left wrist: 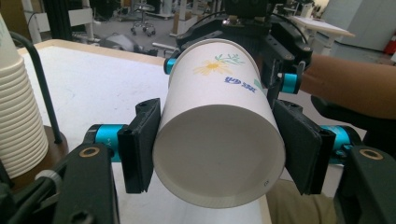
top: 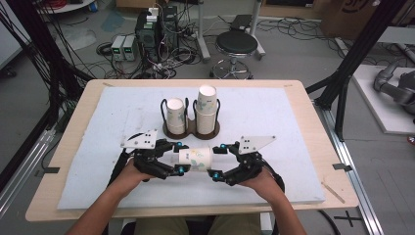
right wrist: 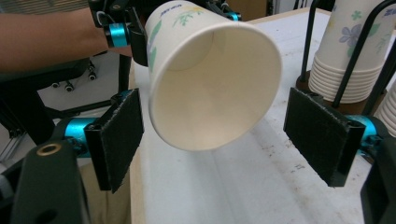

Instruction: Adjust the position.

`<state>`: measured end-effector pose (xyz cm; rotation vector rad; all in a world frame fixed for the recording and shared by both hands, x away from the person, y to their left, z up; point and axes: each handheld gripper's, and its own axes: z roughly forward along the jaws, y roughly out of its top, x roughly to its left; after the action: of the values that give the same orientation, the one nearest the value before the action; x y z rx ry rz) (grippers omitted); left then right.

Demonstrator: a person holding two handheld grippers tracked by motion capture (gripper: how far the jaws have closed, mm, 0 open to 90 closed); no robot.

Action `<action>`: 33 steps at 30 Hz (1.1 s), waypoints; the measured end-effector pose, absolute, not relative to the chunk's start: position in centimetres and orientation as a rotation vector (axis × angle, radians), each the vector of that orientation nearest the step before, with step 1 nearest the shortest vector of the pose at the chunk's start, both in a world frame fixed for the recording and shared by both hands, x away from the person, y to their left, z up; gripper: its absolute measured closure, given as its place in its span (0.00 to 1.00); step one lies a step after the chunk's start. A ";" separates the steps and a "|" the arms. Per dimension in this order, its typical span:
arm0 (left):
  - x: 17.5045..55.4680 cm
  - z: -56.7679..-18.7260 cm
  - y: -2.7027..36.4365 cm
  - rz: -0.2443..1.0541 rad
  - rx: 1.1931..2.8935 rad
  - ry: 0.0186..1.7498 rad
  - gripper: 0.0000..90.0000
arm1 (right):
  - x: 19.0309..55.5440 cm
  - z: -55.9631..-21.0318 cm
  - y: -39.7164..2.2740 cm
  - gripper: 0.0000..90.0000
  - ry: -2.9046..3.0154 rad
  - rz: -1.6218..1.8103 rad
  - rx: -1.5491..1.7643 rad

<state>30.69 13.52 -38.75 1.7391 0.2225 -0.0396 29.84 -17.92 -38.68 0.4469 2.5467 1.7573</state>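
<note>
1. High view: a paper cup (top: 195,159) lies on its side just above the white mat (top: 274,117), near the 6 o'clock edge of the table (top: 298,90), between the two grippers
2. Left gripper (top: 179,157) comes in from 9 o'clock; its jaws are closed on the cup and carry it
3. Left gripper view: both black pads (left wrist: 140,144) press the cup's (left wrist: 219,121) sides near the base, whose recessed underside faces the camera; a yellow flower print sits at 12 o'clock on its wall
4. Right gripper (top: 219,160) comes in from 3 o'clock; its jaws stand wide apart on either side of the cup's open mouth
5. Right gripper view: the cup's (right wrist: 215,79) rim hangs between the pads (right wrist: 119,135) with a gap on each side, so nothing is clamped
6. At 12 o'clock from the cup stands a dark two-slot cup holder (top: 190,128) with wire uprights
7. Its 9 o'clock slot holds a short cup stack (top: 175,115), its 3 o'clock slot a taller cup stack (top: 207,105)
</note>
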 end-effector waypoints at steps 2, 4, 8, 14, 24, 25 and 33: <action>30.6 -38.7 13.5 -0.050 1.739 0.213 0.39 | 29.9 -38.7 -17.7 0.23 2.553 1.761 0.437; 30.5 -38.7 13.4 -0.055 1.736 0.203 0.39 | 29.9 -38.8 -17.4 0.23 2.553 1.766 0.431; 30.4 -38.7 13.4 -0.077 1.729 0.185 0.40 | 29.9 -38.8 -17.1 0.22 2.586 1.789 0.408; 30.4 -38.6 13.5 -0.082 1.726 0.170 0.40 | 29.9 -38.9 -16.8 0.22 2.591 1.812 0.379; 30.3 -39.0 13.5 -0.093 1.727 0.184 0.40 | 29.8 -38.8 -16.9 0.30 2.586 1.833 0.355; 30.2 -39.0 13.5 -0.091 1.730 0.185 0.40 | 29.9 -38.8 -17.0 0.30 2.586 1.826 0.355; 29.3 -39.1 12.9 -0.060 1.836 0.279 0.16 | 29.8 -38.3 -16.6 0.31 2.653 1.751 0.326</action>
<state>29.31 12.94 -39.10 1.8363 0.2793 -0.0595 29.83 -16.64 -38.26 0.3262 2.6527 1.7508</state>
